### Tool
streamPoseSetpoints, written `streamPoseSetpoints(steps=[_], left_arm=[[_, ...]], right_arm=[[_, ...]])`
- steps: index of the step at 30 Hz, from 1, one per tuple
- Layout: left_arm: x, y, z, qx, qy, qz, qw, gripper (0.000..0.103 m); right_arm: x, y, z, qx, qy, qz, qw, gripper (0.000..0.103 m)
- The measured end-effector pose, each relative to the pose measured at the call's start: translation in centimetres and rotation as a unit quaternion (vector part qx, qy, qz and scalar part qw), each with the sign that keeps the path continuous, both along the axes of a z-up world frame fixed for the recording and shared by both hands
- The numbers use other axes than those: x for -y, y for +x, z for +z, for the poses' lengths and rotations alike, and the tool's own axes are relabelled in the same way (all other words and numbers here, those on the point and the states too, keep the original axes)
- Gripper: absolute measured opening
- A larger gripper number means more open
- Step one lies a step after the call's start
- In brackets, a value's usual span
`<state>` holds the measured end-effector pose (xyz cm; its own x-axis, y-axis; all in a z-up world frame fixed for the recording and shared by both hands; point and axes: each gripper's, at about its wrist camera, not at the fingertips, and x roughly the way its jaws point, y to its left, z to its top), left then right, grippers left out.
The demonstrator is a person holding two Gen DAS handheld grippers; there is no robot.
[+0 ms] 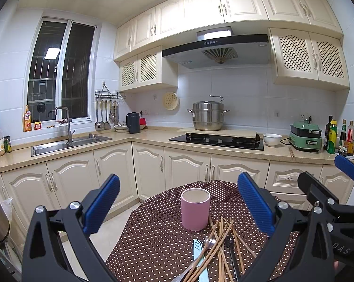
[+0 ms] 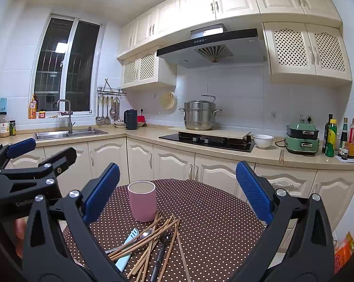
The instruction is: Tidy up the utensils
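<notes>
A pink cup (image 1: 195,209) stands upright and empty on a brown polka-dot table (image 1: 153,235); it also shows in the right wrist view (image 2: 142,201). In front of it lies a loose pile of wooden chopsticks (image 1: 220,246), a silver spoon (image 1: 209,242), a black spoon (image 1: 229,240) and a light blue knife (image 1: 198,249). The pile also shows in the right wrist view (image 2: 151,237). My left gripper (image 1: 178,202) is open and empty above the pile. My right gripper (image 2: 177,192) is open and empty, held to the right of the left one.
Kitchen counter behind the table holds a sink (image 1: 69,144), a gas hob (image 1: 217,139) with a steel pot (image 1: 208,115), a white bowl (image 1: 272,139), a green appliance (image 1: 306,136) and bottles (image 1: 339,138). Cream cabinets (image 1: 120,166) stand below.
</notes>
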<state>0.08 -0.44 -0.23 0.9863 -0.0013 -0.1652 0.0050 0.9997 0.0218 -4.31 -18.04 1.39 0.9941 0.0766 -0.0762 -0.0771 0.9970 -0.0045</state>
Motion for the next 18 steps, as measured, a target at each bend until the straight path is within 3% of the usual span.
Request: streamPoseSetpoints(steps=[18], left_arm=[[-0.16,0.08,-0.19,-0.001,0.0,0.0,1.0,0.098]], right_arm=[[-0.13,0.14,-0.11,-0.003,0.003,0.001,1.0,0.097]])
